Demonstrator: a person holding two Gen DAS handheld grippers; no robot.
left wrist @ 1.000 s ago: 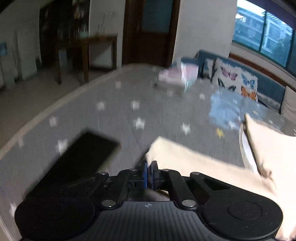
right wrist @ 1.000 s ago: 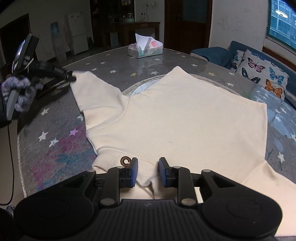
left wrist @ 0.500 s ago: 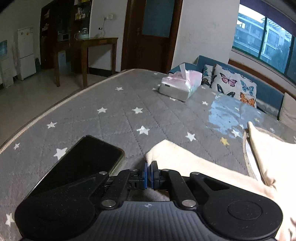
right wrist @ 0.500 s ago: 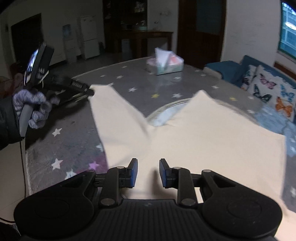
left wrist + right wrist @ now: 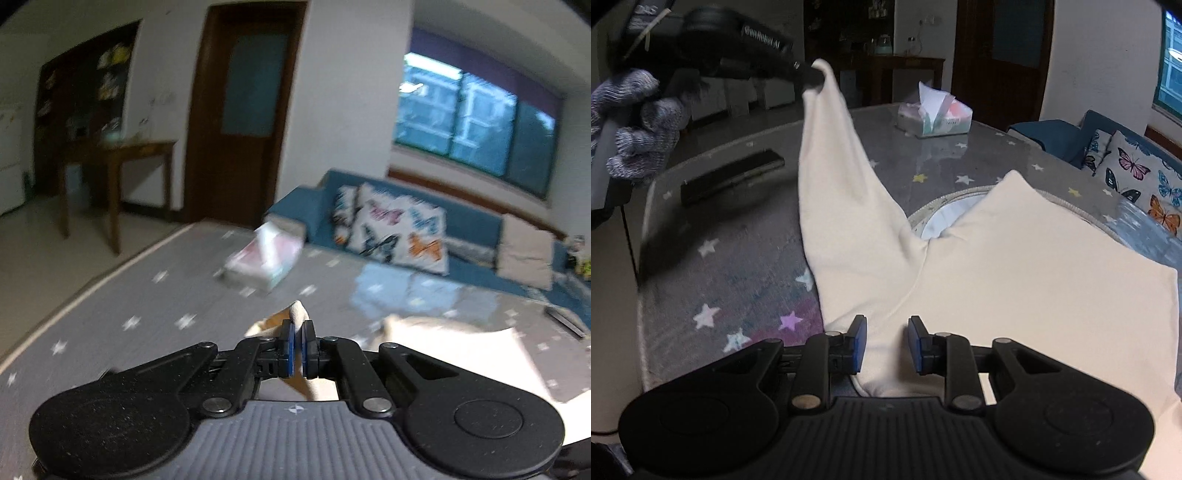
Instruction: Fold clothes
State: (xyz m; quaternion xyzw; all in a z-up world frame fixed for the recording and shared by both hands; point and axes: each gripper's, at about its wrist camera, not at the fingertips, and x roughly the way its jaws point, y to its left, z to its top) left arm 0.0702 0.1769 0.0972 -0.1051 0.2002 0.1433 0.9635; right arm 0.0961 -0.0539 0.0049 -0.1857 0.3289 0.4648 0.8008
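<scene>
Left tongs (image 5: 814, 75) pinch sleeve (image 5: 834, 177) tip, lifted; right tongs (image 5: 884, 343) wide, empty, over sweater (image 5: 1034, 277). Carry sleeve across chest, keep taut, lay flat on desk (image 5: 746, 258).

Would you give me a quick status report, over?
Left gripper shut on cream garment corner, lifted. Right gripper open over hem. Phone beside it.

A grey star-print cloth covers the table (image 5: 746, 236). On it lie a cream garment (image 5: 1034, 273) at center and lower right (one corner lifted off), a black phone (image 5: 733, 181) at left, and a tissue box (image 5: 934, 120) at upper center.
</scene>
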